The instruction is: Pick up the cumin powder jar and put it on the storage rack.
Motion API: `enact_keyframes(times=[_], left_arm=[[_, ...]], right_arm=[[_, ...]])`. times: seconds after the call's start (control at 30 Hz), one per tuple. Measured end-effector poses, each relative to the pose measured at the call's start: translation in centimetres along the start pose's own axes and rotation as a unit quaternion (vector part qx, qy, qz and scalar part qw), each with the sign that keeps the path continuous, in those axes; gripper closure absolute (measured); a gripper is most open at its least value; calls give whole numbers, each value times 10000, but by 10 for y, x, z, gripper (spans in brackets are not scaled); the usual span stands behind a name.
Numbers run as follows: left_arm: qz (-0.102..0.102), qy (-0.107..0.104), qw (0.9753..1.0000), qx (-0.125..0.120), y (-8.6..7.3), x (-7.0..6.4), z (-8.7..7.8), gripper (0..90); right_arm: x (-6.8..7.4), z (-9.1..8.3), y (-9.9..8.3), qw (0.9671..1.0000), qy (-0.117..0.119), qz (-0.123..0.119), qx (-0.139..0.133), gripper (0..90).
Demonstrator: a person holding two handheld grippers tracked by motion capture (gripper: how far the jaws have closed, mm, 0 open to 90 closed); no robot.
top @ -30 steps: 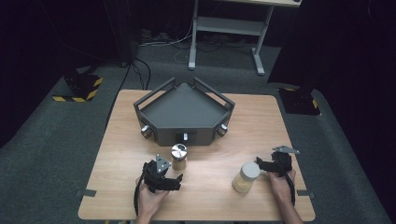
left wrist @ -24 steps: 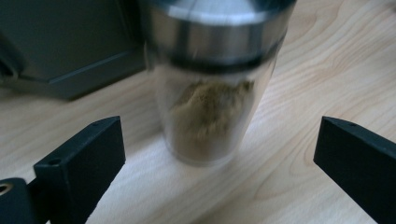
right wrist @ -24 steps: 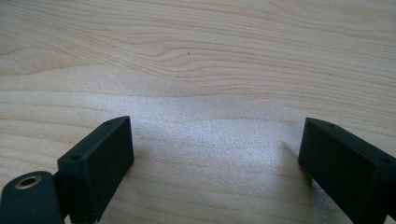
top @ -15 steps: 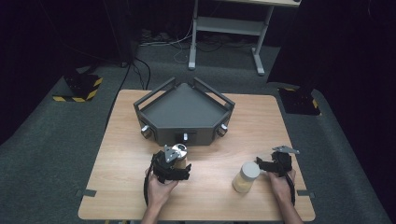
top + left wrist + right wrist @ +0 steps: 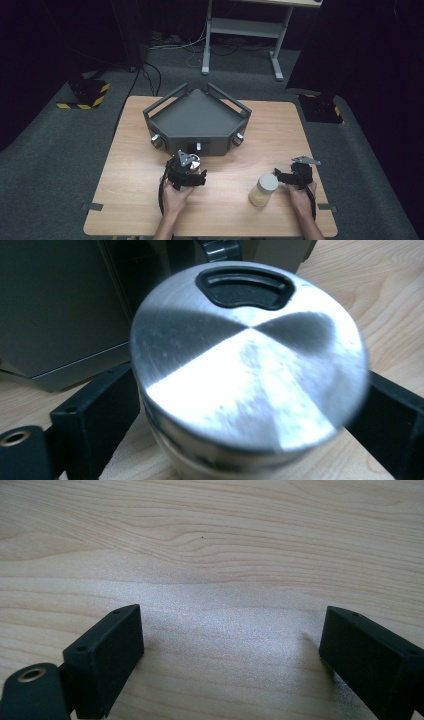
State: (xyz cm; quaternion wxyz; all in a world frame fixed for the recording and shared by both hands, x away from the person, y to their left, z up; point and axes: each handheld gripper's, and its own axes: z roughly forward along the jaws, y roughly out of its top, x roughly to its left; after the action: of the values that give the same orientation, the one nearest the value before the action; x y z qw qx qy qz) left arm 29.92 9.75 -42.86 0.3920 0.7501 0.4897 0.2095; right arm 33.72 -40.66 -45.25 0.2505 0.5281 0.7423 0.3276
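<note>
1. The left tongs (image 5: 192, 165) straddle a steel-lidded jar (image 5: 248, 365), one jaw at each flank. In the left gripper view both jaws sit hard against the jar's sides, so the grip looks made, though blur leaves the contact a little unsure.
2. The jar stands upright on the bench (image 5: 130, 165), left of middle, just near of the grey tray (image 5: 200, 117) — its long axis vertical, lid up, the lid's black tab on the far side.
3. The key relation: the jar lies between the jaws, not ahead of them, so the coming move is likely a lift or carry rather than a reach.
4. The right tongs (image 5: 282, 176) are open and hold nothing — bare wood lies between the jaws in the right gripper view.
5. A second jar (image 5: 263, 190) with a pale lid stands just left of the right tongs, apart from them; the right hand is much the nearer to it.
</note>
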Motion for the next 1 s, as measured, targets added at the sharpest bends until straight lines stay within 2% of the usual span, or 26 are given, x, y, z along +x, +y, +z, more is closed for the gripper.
enact_keyframes(times=[0.43, 0.87, 0.9, 0.93, 1.0], left_arm=[[4, 231, 9997, 102, 8, -7, 5, 192], [73, 248, 9997, 17, 5, -9, 4, 304], [-369, 319, 9978, -443, -8, -19, 11, 312], [-598, 330, 9956, -642, -14, -24, 15, 313], [-602, 333, 9955, -655, -14, -24, 15, 314]], right_arm=[[0, 0, 0, 10000, 1, -1, 1, 101], [0, 0, 0, 10000, 0, -2, -2, 103], [0, 0, 0, 10000, 1, -1, -2, 103], [0, 0, 0, 10000, 1, -1, -3, 103], [0, 0, 0, 10000, 2, -2, -2, 103]])
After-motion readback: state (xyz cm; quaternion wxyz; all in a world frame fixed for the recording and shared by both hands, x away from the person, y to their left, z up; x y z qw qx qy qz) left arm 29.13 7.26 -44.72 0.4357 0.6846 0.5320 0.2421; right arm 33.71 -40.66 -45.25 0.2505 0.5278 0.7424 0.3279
